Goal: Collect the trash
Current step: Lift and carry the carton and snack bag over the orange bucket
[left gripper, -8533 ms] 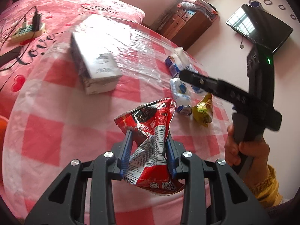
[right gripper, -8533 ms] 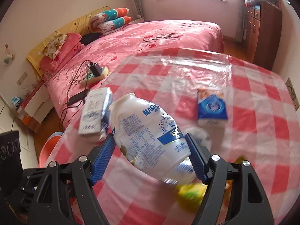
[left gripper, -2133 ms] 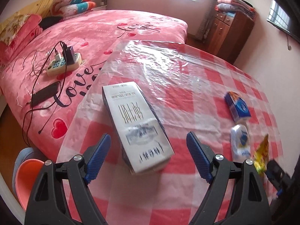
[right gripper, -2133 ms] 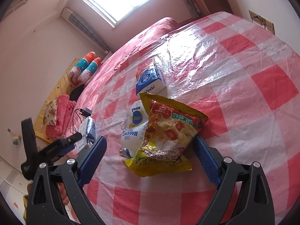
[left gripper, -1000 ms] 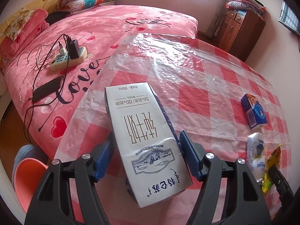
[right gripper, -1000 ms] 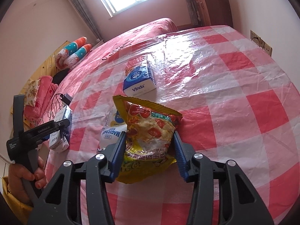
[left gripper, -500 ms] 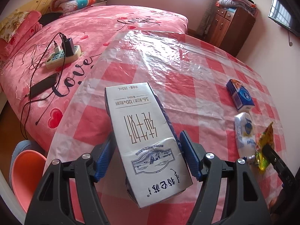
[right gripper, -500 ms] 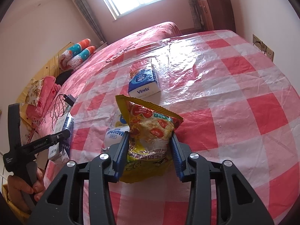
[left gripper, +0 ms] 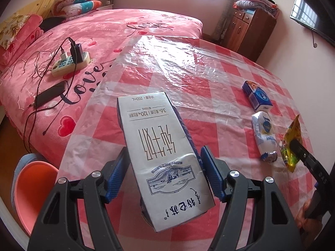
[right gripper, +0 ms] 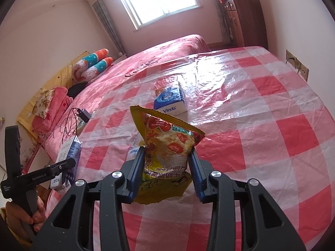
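A white milk carton (left gripper: 159,146) with dark print sticks out forward between the blue pads of my left gripper (left gripper: 163,159), which is shut on it above the table's left edge. A crumpled yellow snack bag (right gripper: 167,138) stands upright in my right gripper (right gripper: 167,156), shut on its lower half and holding it above the checked tablecloth (right gripper: 261,125). On the cloth lie a white and blue crushed packet (left gripper: 264,136) and a blue tissue pack (left gripper: 257,96). In the right wrist view the tissue pack (right gripper: 170,101) lies beyond the bag, and the carton (right gripper: 69,152) shows at far left.
The round table (left gripper: 188,62) carries a shiny plastic cover. An orange basin (left gripper: 35,188) sits on the floor at lower left. The pink bed beyond holds a power strip (left gripper: 70,62), cables and a phone (left gripper: 49,97). A wooden cabinet (left gripper: 251,31) stands at the back right.
My right gripper's pads have squeezed in on the yellow bag and raised it off the cloth. My left gripper has carried the carton a little sideways along the table, its grip unchanged.
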